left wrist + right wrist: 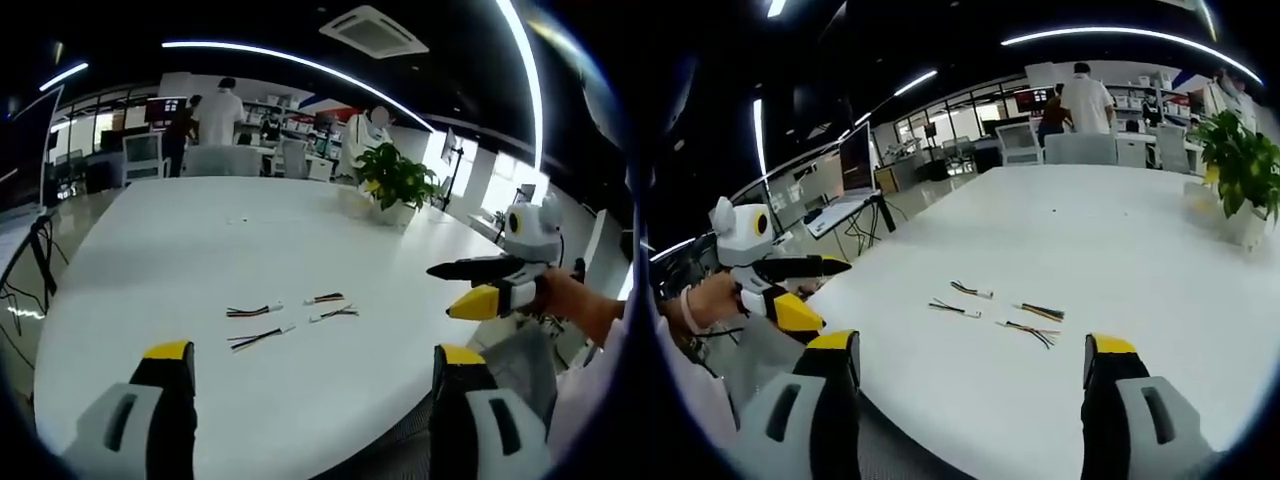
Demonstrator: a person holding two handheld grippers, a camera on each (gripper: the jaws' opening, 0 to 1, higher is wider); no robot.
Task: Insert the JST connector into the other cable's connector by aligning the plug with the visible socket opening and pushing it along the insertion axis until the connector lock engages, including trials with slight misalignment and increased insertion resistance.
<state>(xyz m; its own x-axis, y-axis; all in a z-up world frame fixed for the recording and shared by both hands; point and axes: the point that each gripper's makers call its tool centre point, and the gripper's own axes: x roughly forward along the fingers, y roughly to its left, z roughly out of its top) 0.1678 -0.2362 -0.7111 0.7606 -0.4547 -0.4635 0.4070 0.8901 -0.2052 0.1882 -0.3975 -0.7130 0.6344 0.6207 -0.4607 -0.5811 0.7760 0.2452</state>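
Observation:
Several short JST cables with coloured wires lie loose on the white table (200, 250): one cable (254, 310), another (260, 338), a third (326, 298) and a fourth (334, 314). The right gripper view shows the same cables (970, 290) (954, 309) (1040, 312) (1028, 331). My left gripper (315, 365) hangs open over the table's near edge, short of the cables, holding nothing. My right gripper (970, 360) is also open with nothing between its jaws. Each gripper enters the other's view: the right one (480, 285), the left one (790, 290).
A potted plant (395, 185) stands in a white pot at the table's far side. Chairs (220, 160) and people stand beyond the table. A laptop on a stand (855, 165) and cables sit off the table's left side. A hand (580, 305) holds the right gripper.

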